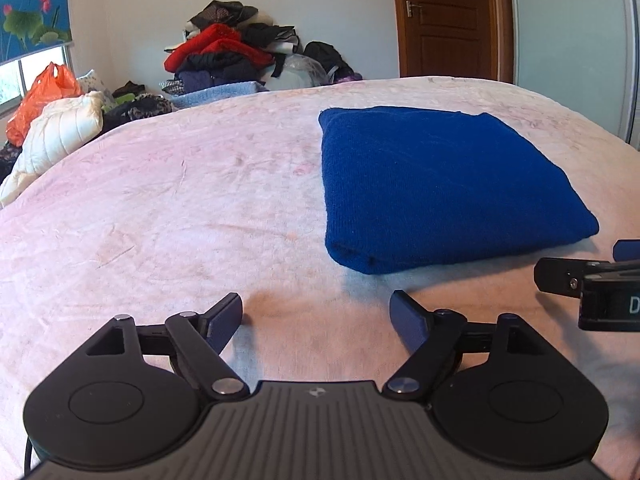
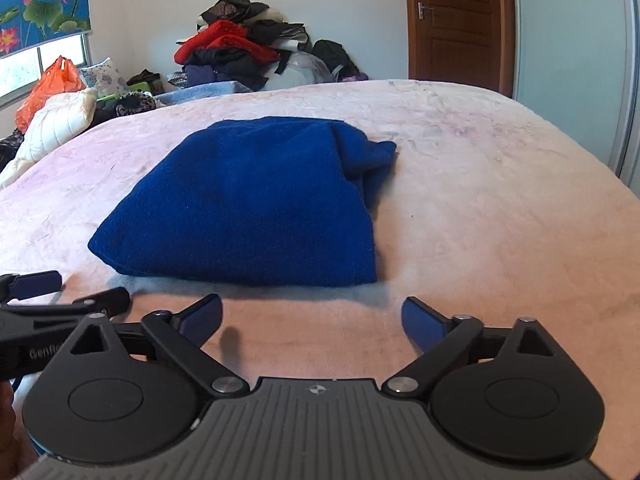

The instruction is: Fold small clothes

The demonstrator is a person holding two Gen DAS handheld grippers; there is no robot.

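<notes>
A blue knitted garment [image 1: 440,184] lies folded into a thick rectangle on the pink bed cover [image 1: 180,208]. In the right wrist view the garment [image 2: 256,200] has a bunched end at its far right corner. My left gripper [image 1: 316,312] is open and empty, just short of the garment's near left corner. My right gripper [image 2: 312,316] is open and empty, just in front of the garment's near edge. Each gripper shows at the edge of the other's view, the right one [image 1: 592,276] and the left one [image 2: 48,292].
A pile of red, black and dark clothes [image 1: 232,52] stands beyond the far edge of the bed. A white quilted jacket [image 1: 60,132] and an orange plastic bag [image 1: 40,96] lie at the far left. A wooden door [image 1: 448,16] and a wardrobe [image 1: 572,48] are at the back right.
</notes>
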